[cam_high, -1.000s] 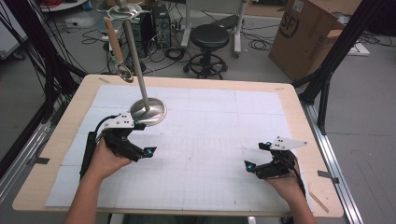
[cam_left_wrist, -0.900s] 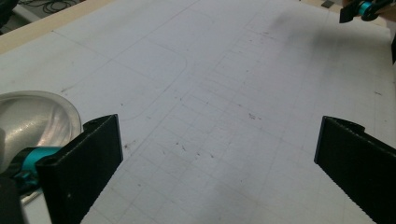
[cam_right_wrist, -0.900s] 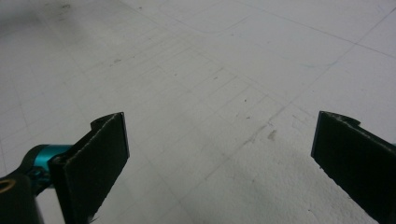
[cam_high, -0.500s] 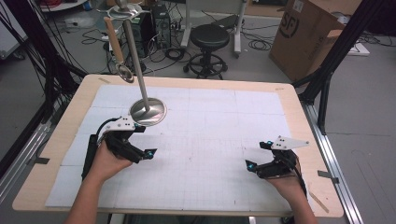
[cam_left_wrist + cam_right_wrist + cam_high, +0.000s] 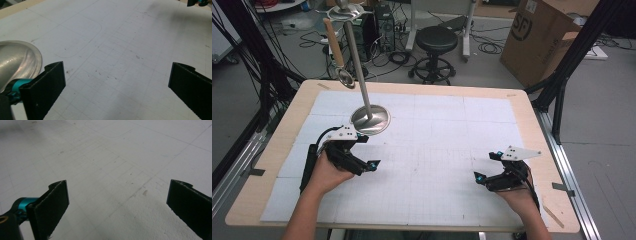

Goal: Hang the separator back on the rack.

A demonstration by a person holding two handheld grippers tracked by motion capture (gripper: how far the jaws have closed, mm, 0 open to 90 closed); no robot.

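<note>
Resting both hands low on the white gridded mat (image 5: 437, 150), I'm keeping my left gripper (image 5: 364, 159) spread wide, nothing between its jaws, just beside the shiny steel ladle with the long upright handle (image 5: 370, 119) at the mat's back left. I'm holding my right gripper (image 5: 488, 166) wide too, well apart.

Ladle (image 5: 17, 62) cut by left edge.
</note>
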